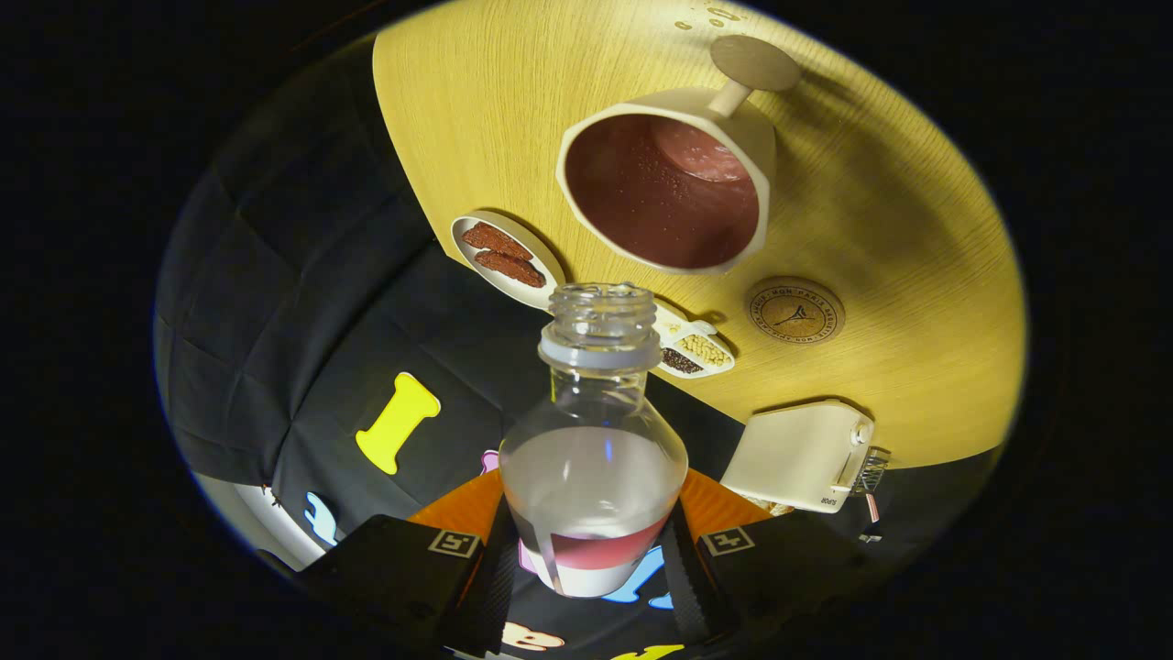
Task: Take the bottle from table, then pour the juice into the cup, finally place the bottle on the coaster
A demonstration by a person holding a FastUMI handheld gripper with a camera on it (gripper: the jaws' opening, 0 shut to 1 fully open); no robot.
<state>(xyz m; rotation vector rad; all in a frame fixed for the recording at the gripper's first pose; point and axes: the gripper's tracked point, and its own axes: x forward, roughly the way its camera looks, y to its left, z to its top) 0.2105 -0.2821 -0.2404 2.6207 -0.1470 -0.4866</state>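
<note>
Both jaws clamped on bottle (593, 458), neck aimed at juice-filled cup (667, 188) w/ coaster (794, 310) nearby.

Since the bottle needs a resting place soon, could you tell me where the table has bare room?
The gripper fingers are shut on the bottle. Bare wood lies around the coaster, between the cup and the white appliance. It is crowded by the snack plate and the divided dish.

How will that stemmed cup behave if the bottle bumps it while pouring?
The cup is probably top-heavy: a wide bowl full of red juice sits on a thin stem and small foot, so a nudge may tip or slosh it. The open bottle, held between the gripper fingers, looks nearly empty.
</note>
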